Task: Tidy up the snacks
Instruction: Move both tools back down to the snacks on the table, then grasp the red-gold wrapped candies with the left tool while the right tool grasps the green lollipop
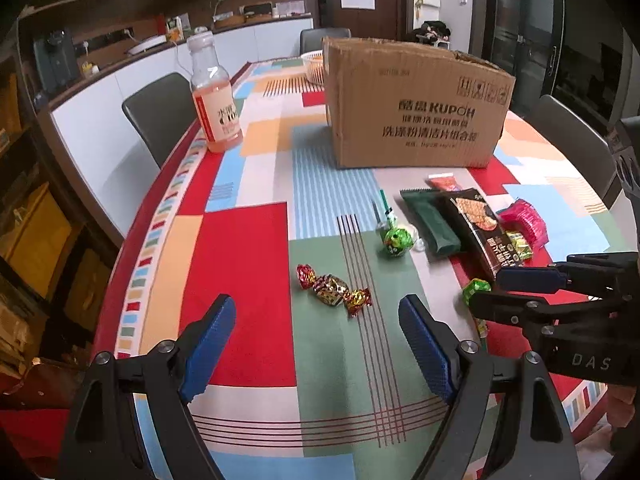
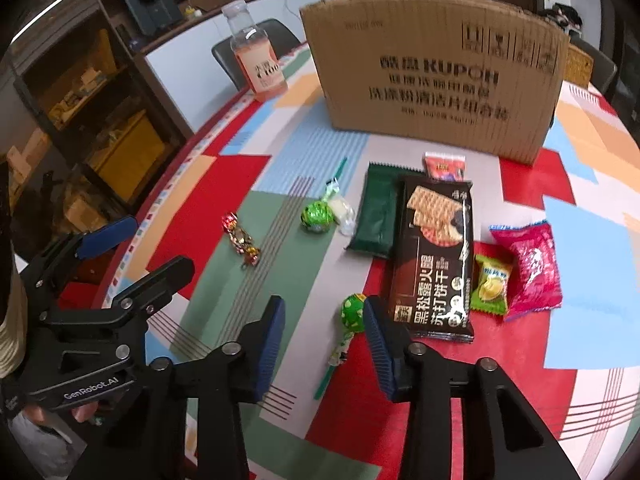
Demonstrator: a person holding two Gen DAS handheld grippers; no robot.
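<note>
Two hand-held grippers hang over a table spread with a bright patchwork tablecloth (image 1: pixel 240 280). The left gripper (image 1: pixel 318 344) stands wide open and empty, its blue pads clear of a foil-wrapped candy (image 1: pixel 334 289) lying just ahead of them on a green patch near the tabletop's near edge. The right gripper (image 2: pixel 324 344) is partly open and holds nothing; a green lollipop (image 2: pixel 353 312) lies in front of it, its head close by the right-hand pad, though whether the two touch is hard to tell through the fisheye.

Beyond, toward the middle of the tabletop, the rest of the snacks lie in a loose cluster: a second green lollipop (image 2: pixel 317 216) beside a small clear-wrapped sweet (image 2: pixel 345 212), a dark green packet (image 2: pixel 374 212), and a black cracker packet (image 2: pixel 434 256) overlapping the green one's right side. A small red sachet (image 2: pixel 444 166) shows at the cracker packet's far end. To the right lie a small green-and-yellow candy packet (image 2: pixel 490 288) and a pink packet (image 2: pixel 528 268), edges touching.

A cardboard box (image 1: pixel 412 108) stands upright behind the snacks, its printed side to the cameras; its inside cannot be seen. A plastic bottle (image 1: pixel 214 96) of pinkish drink stands near the tabletop's left edge, and a white basket (image 1: pixel 314 66) shows behind the box's far left corner.
</note>
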